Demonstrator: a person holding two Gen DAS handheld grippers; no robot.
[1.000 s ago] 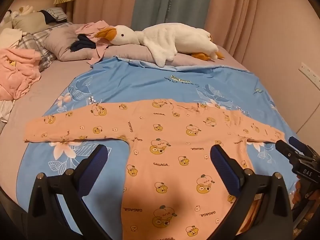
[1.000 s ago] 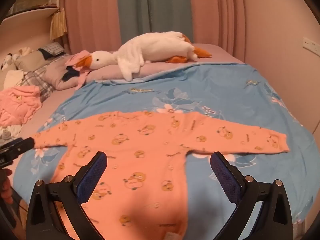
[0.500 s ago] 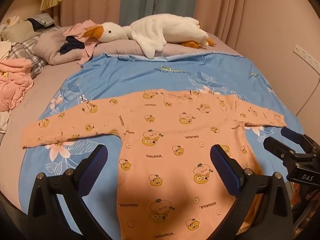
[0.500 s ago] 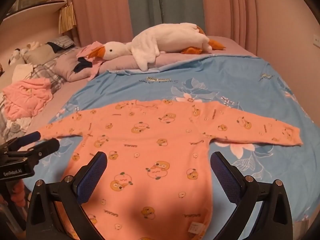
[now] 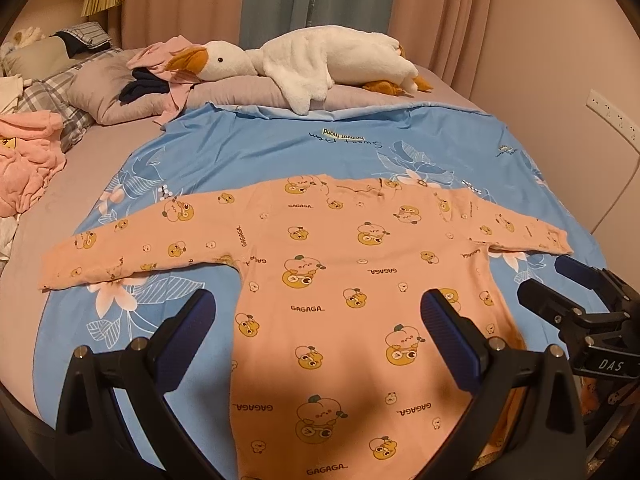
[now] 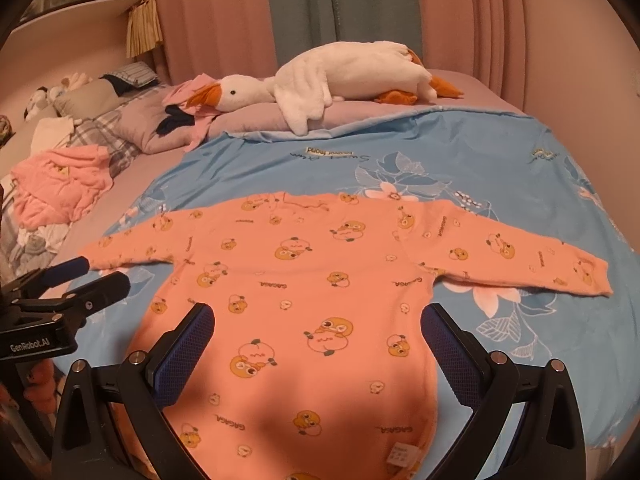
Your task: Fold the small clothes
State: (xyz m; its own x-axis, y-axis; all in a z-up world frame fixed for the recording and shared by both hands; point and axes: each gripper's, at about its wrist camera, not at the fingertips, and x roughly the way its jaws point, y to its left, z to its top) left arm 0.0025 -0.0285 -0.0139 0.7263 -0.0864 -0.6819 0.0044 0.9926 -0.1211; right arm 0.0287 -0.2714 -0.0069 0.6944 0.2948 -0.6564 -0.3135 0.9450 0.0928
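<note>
So you are at the start of the fold, both the left gripper (image 5: 318, 330) and right gripper (image 6: 318, 340) spread wide and empty above the orange baby garment (image 5: 340, 280) lying flat on the blue sheet (image 5: 248, 152), and next you likely need to pinch a sleeve (image 6: 520, 252) and carry it inward.

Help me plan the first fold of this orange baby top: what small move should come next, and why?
Probably lower the left claw onto the left sleeve's cuff and pinch it. The orange top lies flat, sleeves spread, and both claws hover open, holding nothing.
</note>
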